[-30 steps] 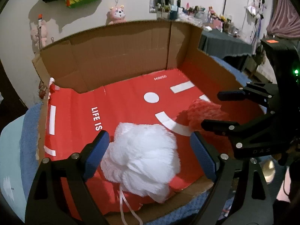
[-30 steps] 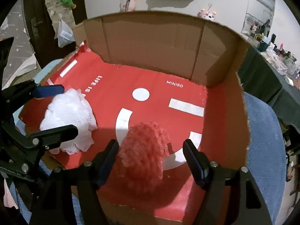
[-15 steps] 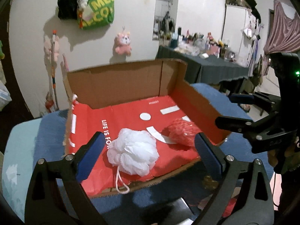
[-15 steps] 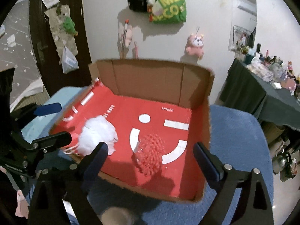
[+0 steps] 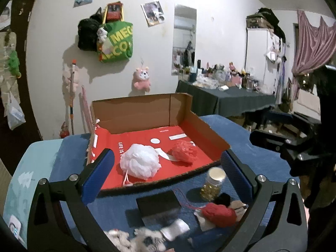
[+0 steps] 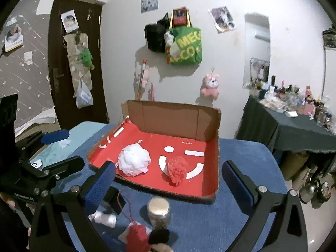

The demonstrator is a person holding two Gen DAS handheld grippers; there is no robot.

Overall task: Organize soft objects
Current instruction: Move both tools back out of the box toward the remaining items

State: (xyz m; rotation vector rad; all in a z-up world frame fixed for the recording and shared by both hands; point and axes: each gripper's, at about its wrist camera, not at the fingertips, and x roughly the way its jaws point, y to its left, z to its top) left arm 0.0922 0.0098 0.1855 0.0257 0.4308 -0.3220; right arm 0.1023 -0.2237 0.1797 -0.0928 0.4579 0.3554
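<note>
A white mesh pouf (image 5: 140, 163) (image 6: 134, 161) and a red mesh pouf (image 5: 184, 152) (image 6: 177, 169) lie side by side on the red lining of an open cardboard box (image 5: 147, 109) (image 6: 174, 119). Both grippers hang back from the box's near edge, above the blue cover. The left gripper (image 5: 168, 159) has its jaws opening wide, with nothing between them. The right gripper (image 6: 169, 168) is likewise opening and holds nothing. In the right wrist view the left gripper (image 6: 63, 149) shows at the left edge.
On the blue cover (image 5: 252, 147) in front of the box stand a gold-lidded jar (image 5: 212, 183) (image 6: 158, 212), a flat black object (image 5: 159, 203), a red yarn ball (image 5: 218, 214) (image 6: 136, 237), a black pompom (image 6: 159, 236) and a white roll (image 6: 105, 218). A cluttered dark table (image 6: 304, 126) stands at the right.
Both grippers have drawn back and up out of the box with their jaws spreading. The white and red poufs stay lying in the box. The items in front have come into view.
</note>
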